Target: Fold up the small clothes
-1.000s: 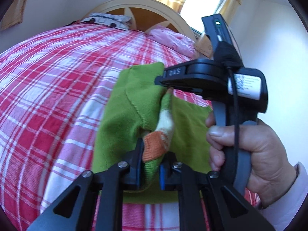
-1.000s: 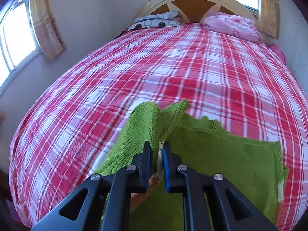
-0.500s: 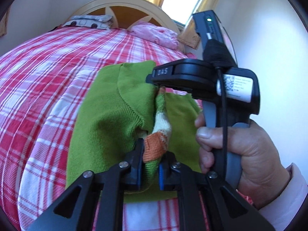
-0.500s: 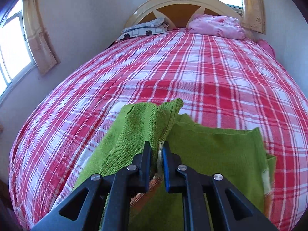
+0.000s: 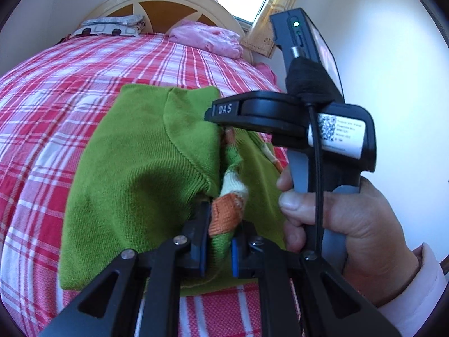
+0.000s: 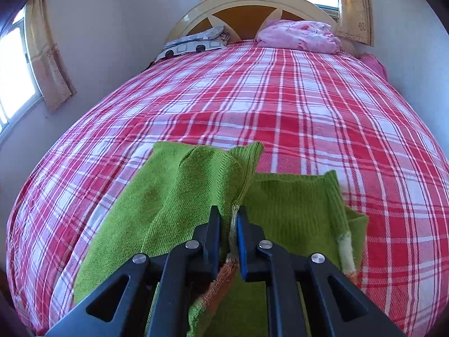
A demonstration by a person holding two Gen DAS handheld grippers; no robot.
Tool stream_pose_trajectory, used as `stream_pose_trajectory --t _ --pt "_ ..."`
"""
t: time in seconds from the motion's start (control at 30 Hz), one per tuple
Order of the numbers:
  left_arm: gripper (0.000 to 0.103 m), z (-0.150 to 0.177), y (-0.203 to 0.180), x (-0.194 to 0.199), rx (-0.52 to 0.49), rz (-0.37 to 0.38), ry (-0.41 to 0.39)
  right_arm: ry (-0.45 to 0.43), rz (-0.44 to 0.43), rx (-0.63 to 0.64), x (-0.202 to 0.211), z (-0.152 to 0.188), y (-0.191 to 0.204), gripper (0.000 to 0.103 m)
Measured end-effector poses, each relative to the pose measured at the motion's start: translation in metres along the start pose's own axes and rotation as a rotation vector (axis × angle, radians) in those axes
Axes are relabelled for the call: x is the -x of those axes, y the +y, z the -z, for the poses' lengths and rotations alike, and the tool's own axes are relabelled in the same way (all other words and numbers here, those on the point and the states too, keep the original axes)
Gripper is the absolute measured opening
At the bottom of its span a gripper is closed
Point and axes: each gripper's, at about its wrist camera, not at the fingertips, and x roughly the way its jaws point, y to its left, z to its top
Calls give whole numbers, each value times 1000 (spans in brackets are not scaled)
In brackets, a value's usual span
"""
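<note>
Green knit sweater (image 5: 146, 174) lies on the red plaid bed (image 6: 280, 118), partly doubled over. My left hand-held gripper (image 5: 219, 241) pinches its orange-and-white striped edge; my right hand-held gripper (image 6: 228, 236), gripped in my hand (image 5: 350, 219), is clamped on a green fold beside it.

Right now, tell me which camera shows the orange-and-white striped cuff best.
Left wrist view: the striped cuff sits centred, clamped between the left gripper pads. In the right wrist view only its edge shows, mostly hidden behind the right gripper.
</note>
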Motion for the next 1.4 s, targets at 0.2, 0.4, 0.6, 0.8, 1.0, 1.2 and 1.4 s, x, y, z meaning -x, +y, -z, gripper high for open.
stream_pose_trajectory --t 0.2,0.4,0.6,0.8,1.0,1.2,1.4 --pt "13 1 -15 -8 -18 19 16 -3 25 -3 4 5 -17 10" --pt "13 -1 -40 -16 -68 43 18 -12 45 -28 13 6 -40 10" --pt "13 -1 -55 -26 -87 54 40 0 71 -15 15 7 -56 10" --pt "13 1 -70 -35 -106 69 57 9 76 -30 14 11 -74 10" --pt "13 6 -79 -48 -124 72 81 32 91 -45 10 19 -91 10" --pt "13 11 -84 -55 -140 64 101 45 92 -63 2 28 -102 10" --pt "13 16 -86 -57 -147 45 109 50 104 -43 -4 31 -102 10"
